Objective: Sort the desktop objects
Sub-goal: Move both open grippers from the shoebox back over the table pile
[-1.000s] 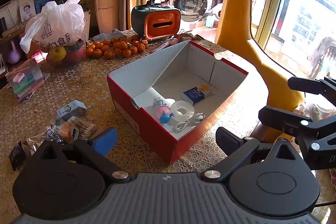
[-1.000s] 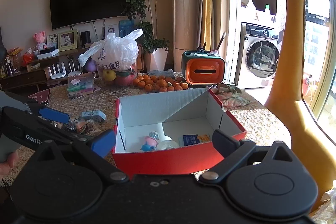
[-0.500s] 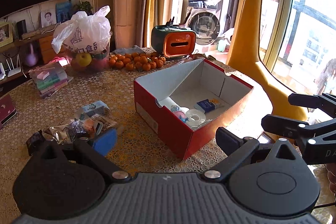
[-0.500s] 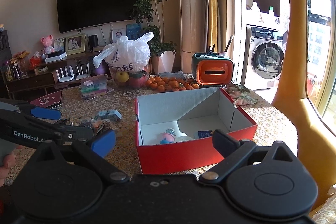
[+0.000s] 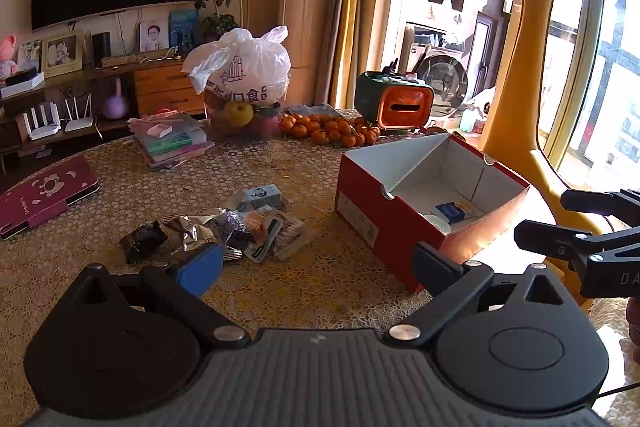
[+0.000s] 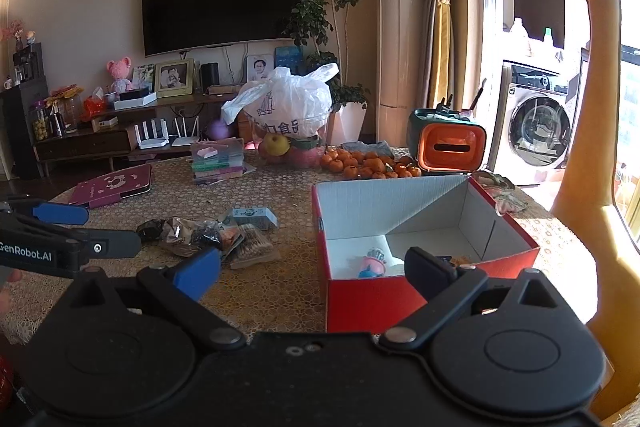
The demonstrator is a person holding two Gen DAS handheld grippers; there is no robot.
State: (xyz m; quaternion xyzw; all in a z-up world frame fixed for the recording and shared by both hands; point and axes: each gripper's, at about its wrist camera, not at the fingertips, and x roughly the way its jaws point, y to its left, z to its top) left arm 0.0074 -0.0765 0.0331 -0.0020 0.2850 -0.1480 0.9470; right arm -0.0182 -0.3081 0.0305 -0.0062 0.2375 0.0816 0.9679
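A red cardboard box [image 5: 384, 223] stands open on the table's right side, also seen as the red box [image 6: 372, 303] in the right wrist view. Inside lie a blue packet [image 5: 450, 211], a white tape roll [image 5: 438, 223] and a pink toy [image 6: 372, 263]. Left of the box is a pile of loose packets and wrappers [image 5: 240, 227], with a small blue-and-white carton [image 5: 262, 195] behind it. My left gripper [image 5: 318, 267] hangs open above the table in front of the pile and the box, holding nothing. My right gripper [image 6: 314, 273] is open and empty too, in front of the box.
At the table's far side are a white bag of fruit [image 5: 240, 83], a row of tangerines [image 5: 332, 131], an orange-and-green tissue box [image 5: 396, 103] and a stack of books [image 5: 172, 143]. A maroon notebook [image 5: 44, 195] lies left. A yellow giraffe figure [image 5: 524, 75] stands right.
Both grippers have drawn back from the box and stayed open. The left view has swung left, so the box sits further right and the packet pile has come into full view.
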